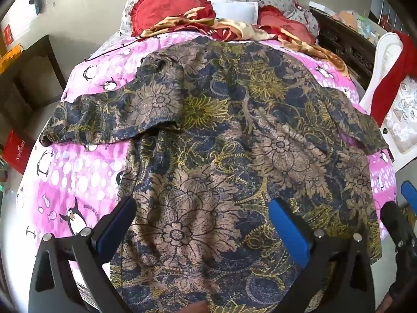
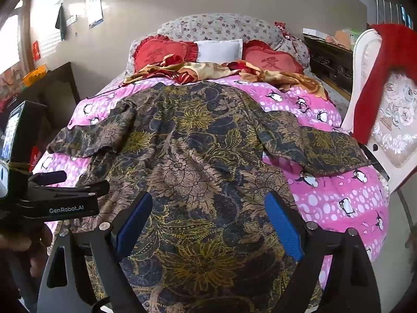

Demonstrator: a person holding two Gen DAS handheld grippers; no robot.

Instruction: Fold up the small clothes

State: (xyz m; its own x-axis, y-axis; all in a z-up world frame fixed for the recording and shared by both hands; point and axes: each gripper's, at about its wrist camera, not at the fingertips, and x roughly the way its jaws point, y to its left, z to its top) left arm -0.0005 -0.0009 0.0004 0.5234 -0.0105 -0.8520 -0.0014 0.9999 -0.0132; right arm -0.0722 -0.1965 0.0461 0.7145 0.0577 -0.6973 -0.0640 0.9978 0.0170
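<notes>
Floral shirt [image 1: 221, 143] lay flat across pink penguin quilt [image 1: 78, 177], both sleeves out toward bed's side edges. Your left claw [image 1: 203, 229] and right claw [image 2: 208, 221] hung spread above its hem, pinching nothing.

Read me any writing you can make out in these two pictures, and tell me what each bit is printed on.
"GenRobot.AI": on the black body of the left gripper, seen from the right wrist.
Gold Chinese character on each red heart cushion: too blurred to read for certain.
Wall chart: rows of marks, too small to read.
Red wall sign: unreadable.
Small print on the pink penguin bedspread: too blurred.
</notes>
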